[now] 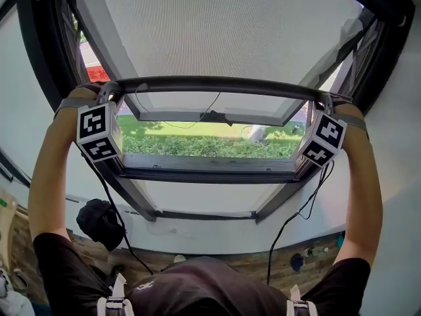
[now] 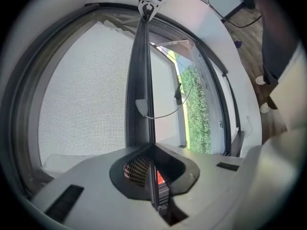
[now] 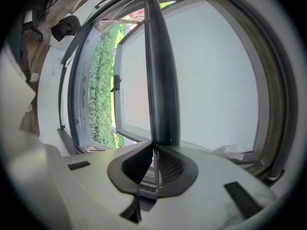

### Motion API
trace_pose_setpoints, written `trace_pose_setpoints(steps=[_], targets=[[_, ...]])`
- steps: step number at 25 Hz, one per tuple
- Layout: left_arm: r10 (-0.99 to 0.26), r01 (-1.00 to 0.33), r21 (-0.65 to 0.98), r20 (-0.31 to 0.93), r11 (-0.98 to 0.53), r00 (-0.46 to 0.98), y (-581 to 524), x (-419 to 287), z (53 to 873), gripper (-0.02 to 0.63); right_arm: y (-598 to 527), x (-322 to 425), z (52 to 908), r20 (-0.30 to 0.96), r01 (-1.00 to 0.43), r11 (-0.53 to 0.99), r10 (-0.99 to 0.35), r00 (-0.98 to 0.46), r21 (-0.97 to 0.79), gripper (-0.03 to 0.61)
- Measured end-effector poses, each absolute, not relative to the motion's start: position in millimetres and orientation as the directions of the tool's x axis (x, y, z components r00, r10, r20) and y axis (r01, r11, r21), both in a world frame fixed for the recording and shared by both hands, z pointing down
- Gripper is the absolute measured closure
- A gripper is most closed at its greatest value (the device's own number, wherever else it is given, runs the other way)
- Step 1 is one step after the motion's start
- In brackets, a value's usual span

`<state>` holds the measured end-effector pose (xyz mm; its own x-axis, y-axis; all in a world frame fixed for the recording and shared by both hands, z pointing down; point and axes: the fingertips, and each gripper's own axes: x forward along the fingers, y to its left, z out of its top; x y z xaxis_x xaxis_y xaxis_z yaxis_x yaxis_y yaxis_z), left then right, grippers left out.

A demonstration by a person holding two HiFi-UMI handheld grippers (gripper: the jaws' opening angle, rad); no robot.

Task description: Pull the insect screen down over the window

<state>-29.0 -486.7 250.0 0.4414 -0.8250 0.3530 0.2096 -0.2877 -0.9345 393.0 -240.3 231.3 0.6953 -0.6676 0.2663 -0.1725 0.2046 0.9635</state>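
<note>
Spanning the upper part of the window, the insect screen ended in a dark pull bar held at both ends.

The bar lay level across the frame, with pale mesh above it and the opening below it uncovered. The left gripper was clenched on the bar's left end, its jaws pressed together on the bar's thin edge. The right gripper grasped the right end the same way, jaws nearly together on that edge. Under the bar a glazed sash stood tilted outward, and past it showed a green hedge and grass. A black cable hung from the right gripper toward the wooden floor.
</note>
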Motion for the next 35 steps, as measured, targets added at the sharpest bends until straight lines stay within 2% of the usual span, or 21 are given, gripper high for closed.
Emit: trace_pose_setpoints(steps=[5,10,14,31,35], targets=[[-0.802,0.179,-0.928,0.372,-0.326,0.468,-487.2,-27.4,285.5,0.59,-240.8,394.5,266.3,0.285,-0.189,0.215,-0.669,0.686,0.958,0.555],[-0.756,0.172,-0.893,0.445,-0.416,0.48,-486.6,-28.8,328.2,0.589,-241.6,393.4,307.0,0.346,-0.247,0.242,-0.662,0.665,0.938,0.553],[-0.735,0.164,-0.876,0.472,-0.454,0.488,-486.4,-27.2,359.1,0.588,-241.7,395.1,337.8,0.324,-0.232,0.226,-0.665,0.673,0.946,0.554],[-0.646,0.211,-0.761,0.637,-0.613,0.421,-476.8,-31.9,485.2,0.586,-236.0,392.9,464.6,0.493,-0.363,0.334,-0.598,0.632,0.87,0.551],[-0.639,0.195,-0.751,0.646,-0.631,0.419,-477.2,-32.1,507.6,0.584,-237.4,393.7,485.7,0.469,-0.344,0.318,-0.608,0.641,0.883,0.551]])
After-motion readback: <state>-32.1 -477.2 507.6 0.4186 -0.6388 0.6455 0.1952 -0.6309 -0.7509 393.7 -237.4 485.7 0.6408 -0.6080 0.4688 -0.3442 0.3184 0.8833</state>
